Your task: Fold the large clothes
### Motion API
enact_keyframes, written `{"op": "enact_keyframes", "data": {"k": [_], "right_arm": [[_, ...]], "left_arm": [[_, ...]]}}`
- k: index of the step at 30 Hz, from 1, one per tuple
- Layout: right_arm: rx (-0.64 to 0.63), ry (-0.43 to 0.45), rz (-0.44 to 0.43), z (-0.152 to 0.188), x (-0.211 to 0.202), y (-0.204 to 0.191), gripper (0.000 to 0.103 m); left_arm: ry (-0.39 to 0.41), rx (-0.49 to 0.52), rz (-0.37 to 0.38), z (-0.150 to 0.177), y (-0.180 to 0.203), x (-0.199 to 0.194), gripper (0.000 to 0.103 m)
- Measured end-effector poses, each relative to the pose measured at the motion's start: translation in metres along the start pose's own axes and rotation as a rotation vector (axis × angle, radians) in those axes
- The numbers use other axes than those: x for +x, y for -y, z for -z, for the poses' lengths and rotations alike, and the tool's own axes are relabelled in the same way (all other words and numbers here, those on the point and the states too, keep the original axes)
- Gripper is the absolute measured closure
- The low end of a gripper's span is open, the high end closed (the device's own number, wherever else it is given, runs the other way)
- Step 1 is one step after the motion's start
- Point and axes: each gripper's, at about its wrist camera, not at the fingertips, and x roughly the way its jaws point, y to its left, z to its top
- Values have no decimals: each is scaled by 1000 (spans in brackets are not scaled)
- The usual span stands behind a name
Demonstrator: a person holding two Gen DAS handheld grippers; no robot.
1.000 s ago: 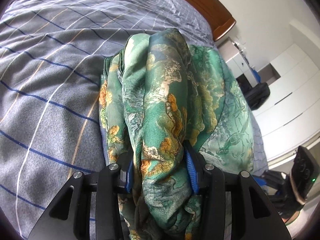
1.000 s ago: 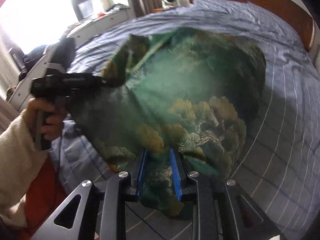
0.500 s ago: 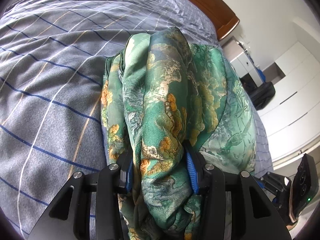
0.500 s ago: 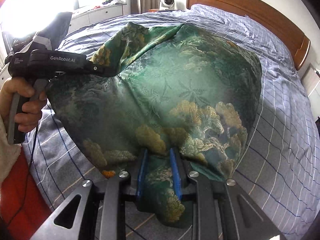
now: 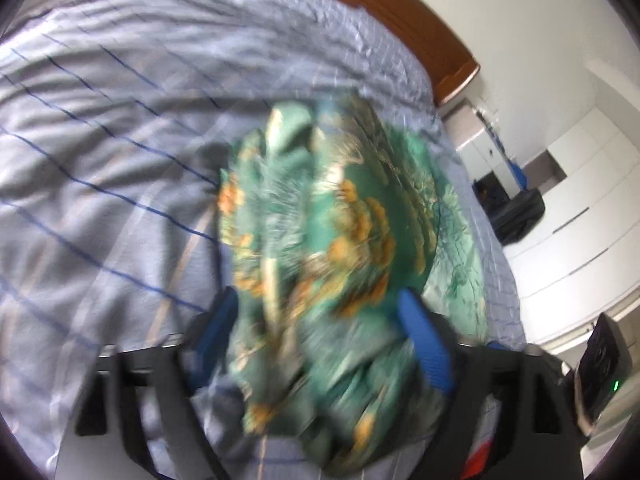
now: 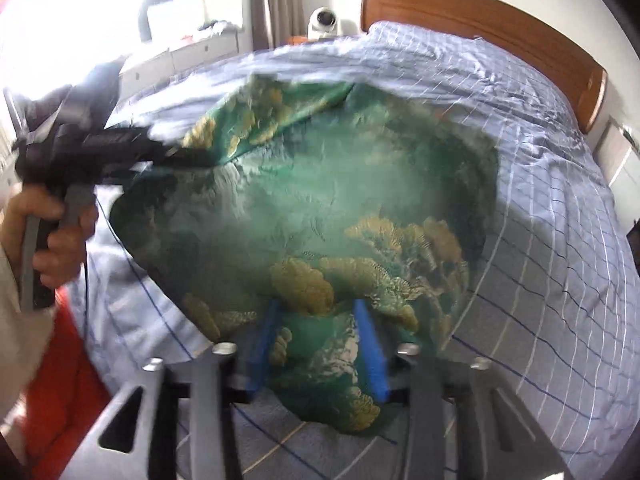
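Note:
A green silky garment with orange and gold flower print is held up over the bed between both grippers. In the left wrist view the bunched garment fills the space between the blue pads, which stand wider apart than before; the view is blurred. My left gripper still has cloth between its fingers. My right gripper is shut on a fold of the garment. The left gripper and the hand holding it show at the left of the right wrist view.
The bed has a grey-blue checked cover and a wooden headboard. White wardrobes and a black bag stand past the bed's edge. A drawer unit and bright window are on the other side.
The left gripper's jaws have spread wider and the cloth between them has loosened. Both grippers have moved, blurring the views; the garment has shifted further over the bed.

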Motion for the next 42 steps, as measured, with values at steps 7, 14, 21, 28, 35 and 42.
{"op": "enact_keyframes", "data": {"k": [7, 14, 21, 28, 35, 42], "right_arm": [[-31, 110, -82, -29, -16, -12, 57], [-130, -1, -178, -35, 64, -68, 55], [-178, 15, -91, -20, 75, -89, 55], [-156, 16, -118, -22, 62, -83, 55], [177, 189, -200, 0, -17, 25, 29], [542, 40, -387, 34, 21, 135, 25]], "left_arm": [[-12, -131, 28, -4, -51, -18, 12], [-100, -190, 154, -11, -63, 28, 9], [-177, -71, 204, -34, -20, 71, 2], [-256, 2, 115, -37, -12, 101, 0], [-258, 22, 113, -29, -15, 100, 1], [-264, 45, 90, -25, -2, 113, 1]]}}
